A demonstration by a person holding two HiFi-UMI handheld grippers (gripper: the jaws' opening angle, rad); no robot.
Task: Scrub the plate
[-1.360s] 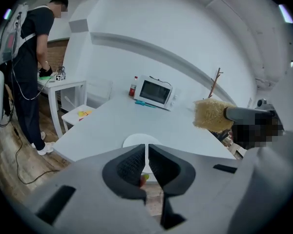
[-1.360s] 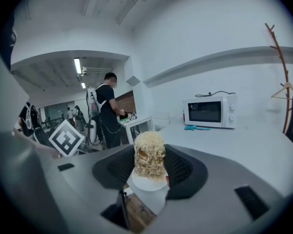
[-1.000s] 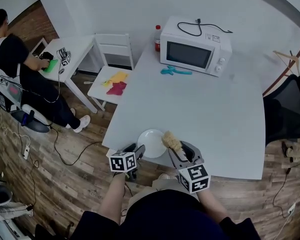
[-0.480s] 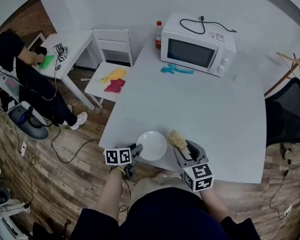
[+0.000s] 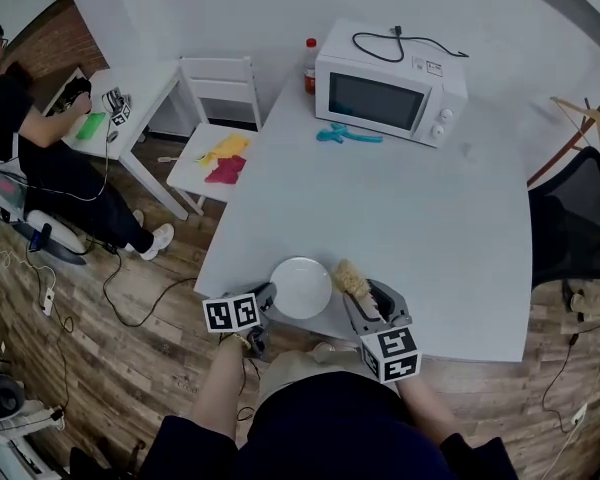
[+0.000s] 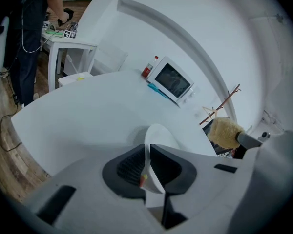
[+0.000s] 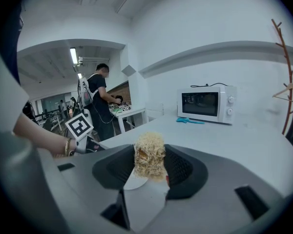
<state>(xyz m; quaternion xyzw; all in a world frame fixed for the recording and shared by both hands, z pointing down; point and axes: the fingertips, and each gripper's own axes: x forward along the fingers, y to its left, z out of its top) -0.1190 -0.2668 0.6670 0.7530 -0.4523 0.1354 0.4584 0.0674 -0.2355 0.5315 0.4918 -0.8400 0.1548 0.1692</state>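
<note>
Left claw (image 6: 147,149): at the near-left edge of the bench, pointing forward and down. Its jaws have just been closing and now pinch the near rim of the plate (image 6: 159,130) between the pads.
Right claw (image 7: 150,155): near-right, close beside the left one but apart from it, tilted forward and down. The jaws are clamped on the scrubber (image 5: 348,280), whose fibrous head sticks out past the tips.
Marker cubes (image 5: 230,313): one on the back of each claw, facing up.
Left forearm (image 5: 223,393): bare, reaching forward from the body.
Right forearm (image 5: 425,413): bare, reaching forward, partly hidden by the torso.
</note>
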